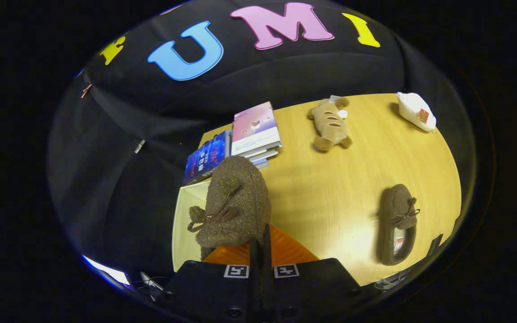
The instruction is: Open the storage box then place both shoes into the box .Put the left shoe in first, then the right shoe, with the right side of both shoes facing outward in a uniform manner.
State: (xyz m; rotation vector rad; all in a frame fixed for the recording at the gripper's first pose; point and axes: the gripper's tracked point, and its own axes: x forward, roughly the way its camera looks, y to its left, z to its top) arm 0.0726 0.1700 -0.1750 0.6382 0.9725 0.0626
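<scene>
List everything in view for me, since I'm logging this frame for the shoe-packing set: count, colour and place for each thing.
held slipper: 1, brown fuzzy with a bow, pinched at its rim just ahead of the claw, hanging over the open box
storage box: 1, pale cream, open, at the table's near corner below the held slipper
second slipper: 1, brown, lying on the table, apart from the box
books: a small stack, pink and blue covers, beyond the box
plush toy: 1, tan, far side of the table
white pouch: 1, far corner
table: 1, light wood
claw: 1, black with orange fingers, closed on the held slipper
</scene>
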